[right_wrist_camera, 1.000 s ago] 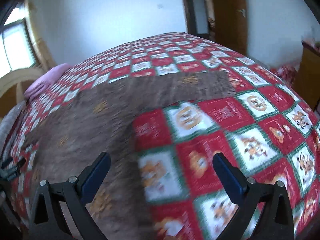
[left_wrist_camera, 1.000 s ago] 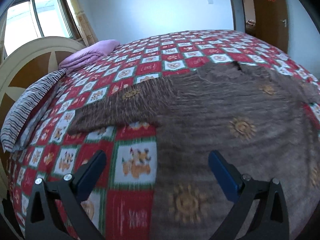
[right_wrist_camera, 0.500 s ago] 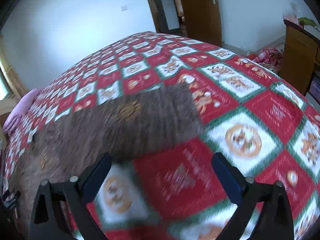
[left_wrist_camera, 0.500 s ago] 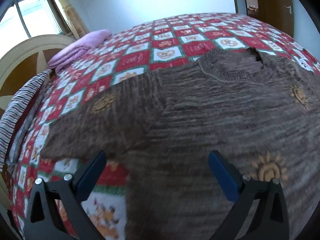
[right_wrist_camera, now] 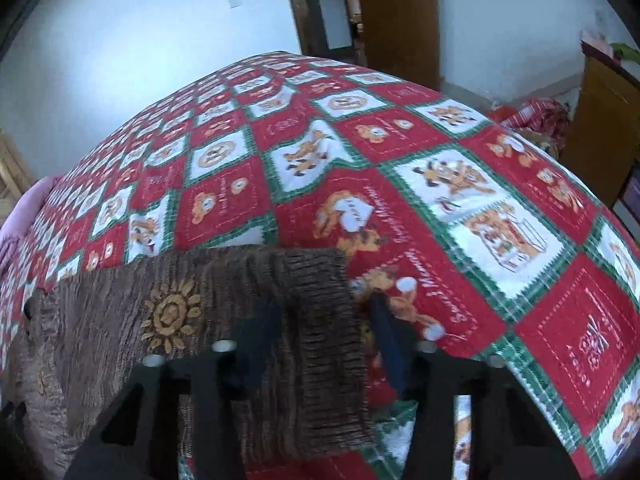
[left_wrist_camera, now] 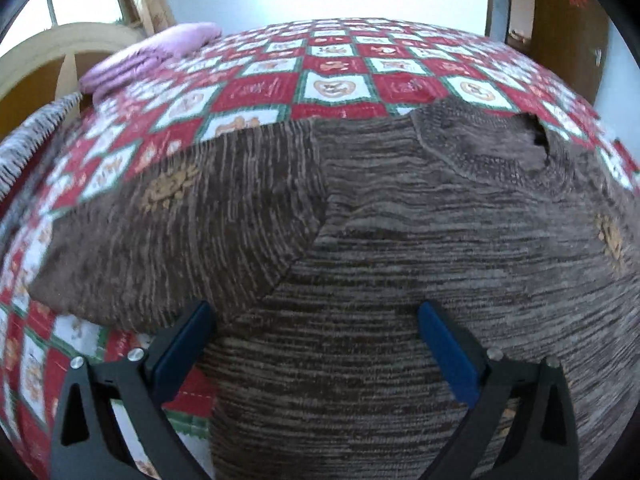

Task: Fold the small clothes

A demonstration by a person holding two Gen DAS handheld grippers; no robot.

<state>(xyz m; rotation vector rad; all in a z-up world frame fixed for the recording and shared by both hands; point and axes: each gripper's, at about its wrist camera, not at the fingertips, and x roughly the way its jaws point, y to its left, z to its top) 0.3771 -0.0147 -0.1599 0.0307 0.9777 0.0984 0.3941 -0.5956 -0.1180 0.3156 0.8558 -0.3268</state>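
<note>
The bed fills both views under a red, white and green checked quilt, and the brown knitted sweater lies spread flat on it, face up, taking the centre and right of the left wrist frame. Judging by that, the folding has barely begun: the body shows no crease, the neckline lies open at upper right, and the one sleeve in that view reaches out towards the left edge, unfolded. Every fold appears to be still ahead.

The right gripper tilts down at the bottom centre of its frame, over the ribbed cuff of the other sleeve. Its fingers are closing, the cuff lies between them, and a gap is visible on the right side, so they do not yet pinch it.

The left gripper points down over the sweater's body near the armpit seam, fingers spread wide, holding nothing.
</note>
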